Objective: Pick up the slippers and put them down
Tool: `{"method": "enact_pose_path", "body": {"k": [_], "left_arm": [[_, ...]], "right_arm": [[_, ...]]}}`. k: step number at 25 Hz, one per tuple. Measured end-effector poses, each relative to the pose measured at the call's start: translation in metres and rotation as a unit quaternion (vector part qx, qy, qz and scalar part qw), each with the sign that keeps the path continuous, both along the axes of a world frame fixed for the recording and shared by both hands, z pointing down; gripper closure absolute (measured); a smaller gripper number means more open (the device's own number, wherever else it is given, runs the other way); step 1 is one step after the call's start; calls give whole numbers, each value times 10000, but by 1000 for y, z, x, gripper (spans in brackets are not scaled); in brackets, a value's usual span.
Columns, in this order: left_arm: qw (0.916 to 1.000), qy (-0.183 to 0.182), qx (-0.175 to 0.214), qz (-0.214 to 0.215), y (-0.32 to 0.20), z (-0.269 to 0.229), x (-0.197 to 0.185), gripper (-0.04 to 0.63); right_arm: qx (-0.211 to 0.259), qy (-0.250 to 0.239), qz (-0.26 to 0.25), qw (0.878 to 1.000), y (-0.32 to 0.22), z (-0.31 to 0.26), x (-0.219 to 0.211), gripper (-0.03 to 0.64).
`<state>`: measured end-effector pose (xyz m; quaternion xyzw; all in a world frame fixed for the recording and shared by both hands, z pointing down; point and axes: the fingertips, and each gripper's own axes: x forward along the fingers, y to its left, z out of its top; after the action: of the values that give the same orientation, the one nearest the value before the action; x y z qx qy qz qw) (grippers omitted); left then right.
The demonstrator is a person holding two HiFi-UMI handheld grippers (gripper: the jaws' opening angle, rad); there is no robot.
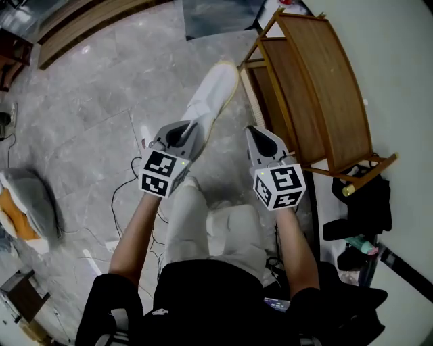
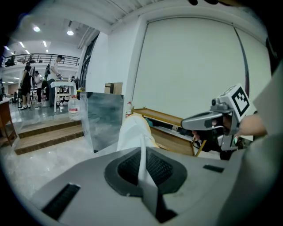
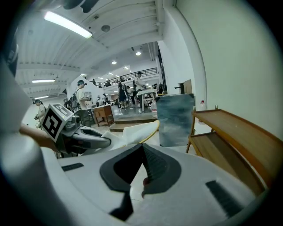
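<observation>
A white slipper (image 1: 214, 94) with a yellowish sole edge hangs over the grey tiled floor, pointing away from me. My left gripper (image 1: 183, 132) is shut on its near end. In the left gripper view a thin white fold of the slipper (image 2: 135, 129) runs between the pads of that gripper (image 2: 142, 152). My right gripper (image 1: 252, 130) hovers beside it to the right, next to the wooden rack. Its tips (image 3: 142, 148) meet with nothing between them. The right gripper view has the slipper (image 3: 139, 131) and the left gripper (image 3: 107, 142) at its left.
A wooden two-shelf rack (image 1: 318, 88) stands close on the right. Dark bags (image 1: 362, 203) lie beyond its near end. A grey cushion (image 1: 27, 199) and cables (image 1: 128, 196) are on the floor at left. Wooden steps (image 1: 81, 23) and a blue-grey panel (image 1: 216, 17) lie ahead.
</observation>
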<state>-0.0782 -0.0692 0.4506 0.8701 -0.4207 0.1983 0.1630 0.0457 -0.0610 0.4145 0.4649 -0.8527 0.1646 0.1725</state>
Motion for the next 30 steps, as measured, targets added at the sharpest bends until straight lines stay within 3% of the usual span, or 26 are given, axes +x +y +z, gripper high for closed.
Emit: {"method": "enact_pose_path", "body": {"k": [16, 30], "left_arm": [[9999, 55, -71, 58, -40, 172, 2, 580], [9997, 156, 185, 87, -62, 285, -1, 580]], "right_arm": [[-172, -5, 30, 9998, -33, 177, 4, 624], [-64, 51, 6, 10000, -48, 301, 1, 624]]}}
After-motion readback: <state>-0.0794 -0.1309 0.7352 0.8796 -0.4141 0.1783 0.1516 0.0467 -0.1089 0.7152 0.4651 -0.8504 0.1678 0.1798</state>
